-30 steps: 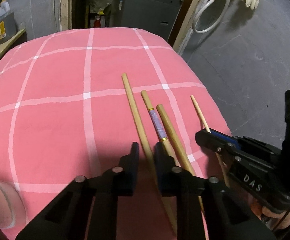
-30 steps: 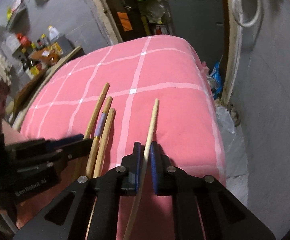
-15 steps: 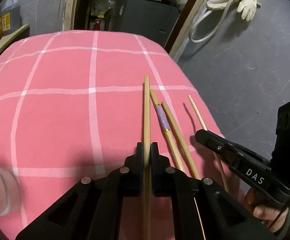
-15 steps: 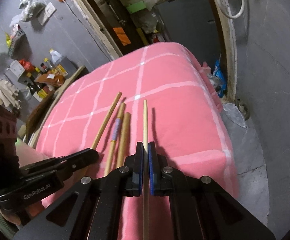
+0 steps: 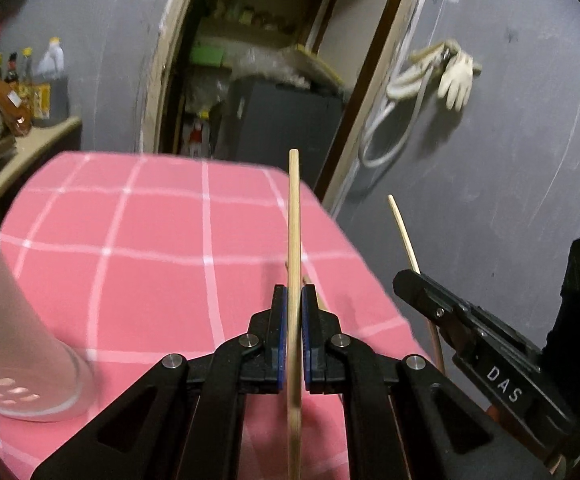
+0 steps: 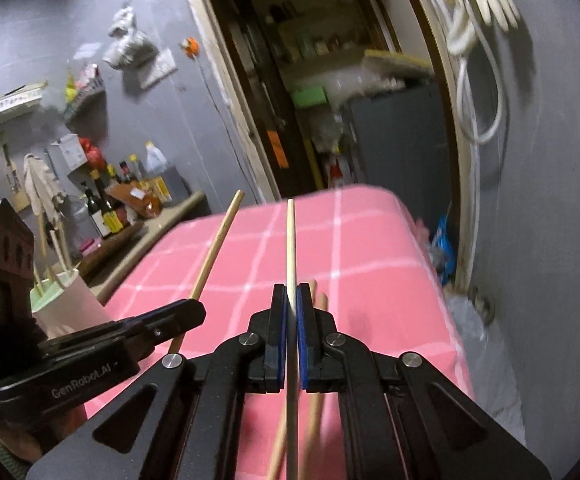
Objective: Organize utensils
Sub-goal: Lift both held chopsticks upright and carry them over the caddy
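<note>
Wooden chopstick (image 5: 294,216) is pinched in the left tongs (image 5: 294,304), pointing to 12 o'clock; right tongs (image 6: 291,300) pinch a thinner chopstick (image 6: 290,240) above the pink table (image 5: 149,264).

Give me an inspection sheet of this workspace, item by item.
Surface: pink checked cloth.
Job's things: thicker chopstick in the left gripper; thin chopstick in the right gripper; two chopsticks on the cloth; white perforated holder at the left, sticks already in it.
Clutter: nothing seen on the cloth.
Grippers: both shut on a chopstick.
Cables: white hose looped on the wall.
Surroundings: grey wall, glove, doorway, bottles on a shelf.
</note>
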`<state>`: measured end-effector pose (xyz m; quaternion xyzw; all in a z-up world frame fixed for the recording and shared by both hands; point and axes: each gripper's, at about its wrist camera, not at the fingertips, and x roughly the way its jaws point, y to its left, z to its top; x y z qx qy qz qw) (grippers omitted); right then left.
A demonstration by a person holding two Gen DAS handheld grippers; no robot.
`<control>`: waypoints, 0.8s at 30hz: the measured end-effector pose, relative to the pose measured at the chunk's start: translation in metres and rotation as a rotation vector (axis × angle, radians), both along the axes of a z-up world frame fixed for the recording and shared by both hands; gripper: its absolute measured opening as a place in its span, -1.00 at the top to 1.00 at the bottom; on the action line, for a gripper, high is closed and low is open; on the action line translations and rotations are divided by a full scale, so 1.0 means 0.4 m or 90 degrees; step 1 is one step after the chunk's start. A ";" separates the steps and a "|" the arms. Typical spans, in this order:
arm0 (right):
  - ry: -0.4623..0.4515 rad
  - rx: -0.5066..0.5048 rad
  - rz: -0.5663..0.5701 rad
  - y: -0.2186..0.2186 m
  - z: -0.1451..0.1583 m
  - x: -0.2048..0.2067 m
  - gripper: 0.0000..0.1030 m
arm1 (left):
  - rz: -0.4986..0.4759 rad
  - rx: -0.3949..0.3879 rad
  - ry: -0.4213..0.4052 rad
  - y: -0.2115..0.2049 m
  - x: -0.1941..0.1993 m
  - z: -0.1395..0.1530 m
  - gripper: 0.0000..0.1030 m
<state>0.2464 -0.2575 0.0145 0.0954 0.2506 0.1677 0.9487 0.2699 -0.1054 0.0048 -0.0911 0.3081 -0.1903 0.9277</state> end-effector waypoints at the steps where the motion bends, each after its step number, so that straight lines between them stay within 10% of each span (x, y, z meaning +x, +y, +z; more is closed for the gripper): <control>1: -0.014 -0.001 0.002 0.009 0.011 -0.008 0.94 | 0.003 -0.005 -0.011 0.005 -0.009 0.008 0.92; 24: -0.269 0.078 0.089 0.233 0.200 -0.109 0.94 | 0.125 -0.044 -0.292 0.254 -0.197 0.232 0.92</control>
